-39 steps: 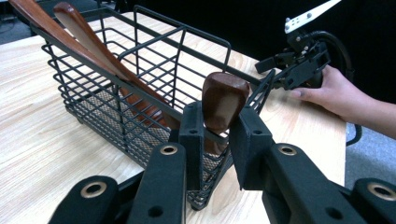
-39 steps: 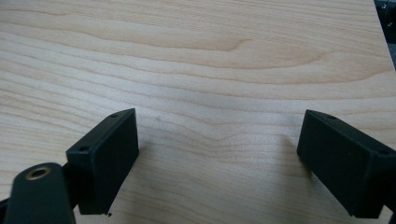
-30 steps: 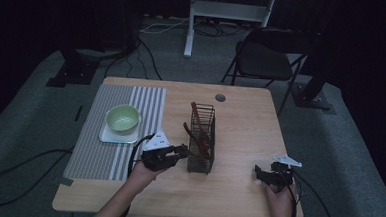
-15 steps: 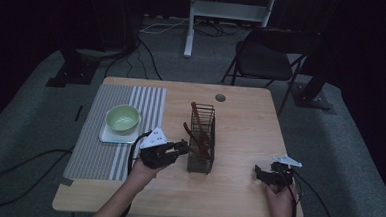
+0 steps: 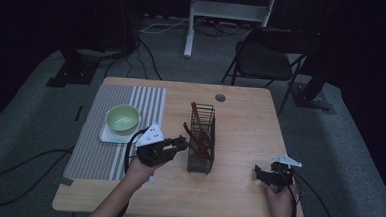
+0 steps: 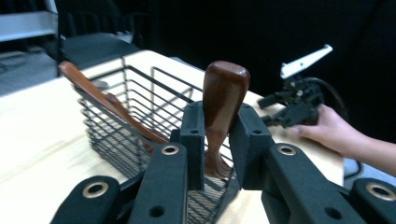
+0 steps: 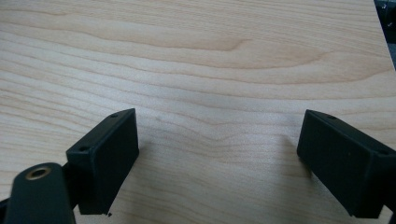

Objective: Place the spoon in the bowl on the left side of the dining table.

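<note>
On the bench (image 5: 236,191), mid-board: one wire basket (image 5: 202,139), upright, holding dark wooden utensils.

Item, left tongs (image 5: 181,144): closed on a wooden handle (image 6: 223,100), pads pressed to either side of it below its rounded end. The handle stands near upright at the basket's near wall, its lower part hidden behind the wire.

Item, second utensil (image 6: 105,100): lies slanted inside the basket, just beside the held one; whether the two touch I cannot tell.

Item, right tongs (image 5: 261,174): open, nothing between the pads, resting low over bare wood at the bench's right edge, well apart from the basket.

Item, green bowl (image 5: 123,118) on a striped mat (image 5: 94,148), left of the work; not involved.

Handling note, by judgement: the step is moving the held utensil through the basket's open top. Keep the travel straight along the handle so the hidden end clears the wire and does not drag the slanted neighbour. The basket looks light and may tip or slide; the idle right tongs could steady its far rim. Keep the grip firm; the polished wood may slip.
</note>
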The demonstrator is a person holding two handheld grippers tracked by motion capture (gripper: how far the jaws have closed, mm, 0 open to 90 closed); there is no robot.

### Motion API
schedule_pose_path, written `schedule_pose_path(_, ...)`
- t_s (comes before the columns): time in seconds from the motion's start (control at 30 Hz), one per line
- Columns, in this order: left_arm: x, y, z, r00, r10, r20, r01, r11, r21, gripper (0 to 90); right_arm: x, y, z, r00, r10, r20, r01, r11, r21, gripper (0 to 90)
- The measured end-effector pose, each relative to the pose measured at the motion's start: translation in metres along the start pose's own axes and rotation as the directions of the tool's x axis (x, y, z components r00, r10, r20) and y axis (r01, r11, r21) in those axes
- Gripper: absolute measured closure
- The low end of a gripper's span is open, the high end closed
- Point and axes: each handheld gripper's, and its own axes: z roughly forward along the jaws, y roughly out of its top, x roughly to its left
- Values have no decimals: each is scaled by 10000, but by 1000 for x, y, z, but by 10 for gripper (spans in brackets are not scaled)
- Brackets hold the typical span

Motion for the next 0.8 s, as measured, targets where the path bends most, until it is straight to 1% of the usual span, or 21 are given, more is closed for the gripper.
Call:
schedule_pose_path(0.03,1,1,-1,10000,-39,47,39,10000,-19,761,0,0,0,10000,10,1,-10,10000,2,120)
schedule_pose_path(0.07,1,1,-3,10000,-37,-38,37,10000,-74,761,0,0,0,10000,9,0,-9,10000,3,120)
schedule_pose_path(0.13,2,3,-6,10000,-52,18,52,9998,-165,762,0,0,0,10000,7,0,-7,10000,2,120)
schedule_pose_path(0.17,2,3,-8,9999,-99,-27,98,9997,-216,761,0,0,0,10000,8,1,-8,10000,2,120)
schedule_pose_path(0.2,1,5,-9,10000,-17,-59,16,9998,-197,761,0,0,0,10000,8,0,-8,10000,2,120)
schedule_pose_path(0.27,1,7,-11,9999,-51,-108,48,9996,-285,761,0,0,0,10000,5,0,-5,10000,1,120)
schedule_pose_path(0.3,1,8,-13,9999,-4,-116,0,9995,-306,761,0,0,0,10000,9,0,-9,10000,2,120)
schedule_pose_path(0.33,0,9,-14,9997,58,-225,-65,9995,-302,761,0,0,0,10000,7,0,-7,10000,2,120)
schedule_pose_path(0.4,1,11,-16,9999,-5,-111,1,9994,-346,761,0,0,0,10000,12,-1,-12,10000,4,120)
schedule_pose_path(0.43,0,12,-18,9998,43,-203,-51,9992,-392,761,0,0,0,10000,12,-1,-12,10000,3,120)
schedule_pose_path(0.47,0,13,-19,9998,99,-162,-104,9993,-365,761,0,0,0,10000,9,1,-9,10000,8,120)
schedule_pose_path(0.5,0,14,-21,9999,68,-158,-75,9990,-443,761,0,0,0,10000,10,-1,-10,10000,11,120)
schedule_pose_path(0.57,0,16,-24,9997,111,-208,-120,9989,-461,761,0,0,0,10000,9,1,-9,10000,10,120)
schedule_pose_path(0.6,0,16,-26,9995,132,-304,-147,9986,-499,761,0,0,0,10000,8,1,-8,10000,9,120)
schedule_pose_path(0.67,0,17,-29,9996,101,-259,-116,9984,-559,761,0,0,0,10000,8,2,-8,10000,9,120)
schedule_pose_path(0.7,-1,17,-31,9992,144,-372,-166,9980,-604,761,0,0,0,10000,9,2,-9,10000,9,120)
schedule_pose_path(0.77,1,18,-34,9994,47,-335,-70,9975,-704,761,0,0,0,10000,9,2,-9,10000,9,120)
schedule_pose_path(0.8,1,19,-36,9993,45,-383,-74,9970,-771,762,0,0,0,10000,9,2,-9,10000,9,120)
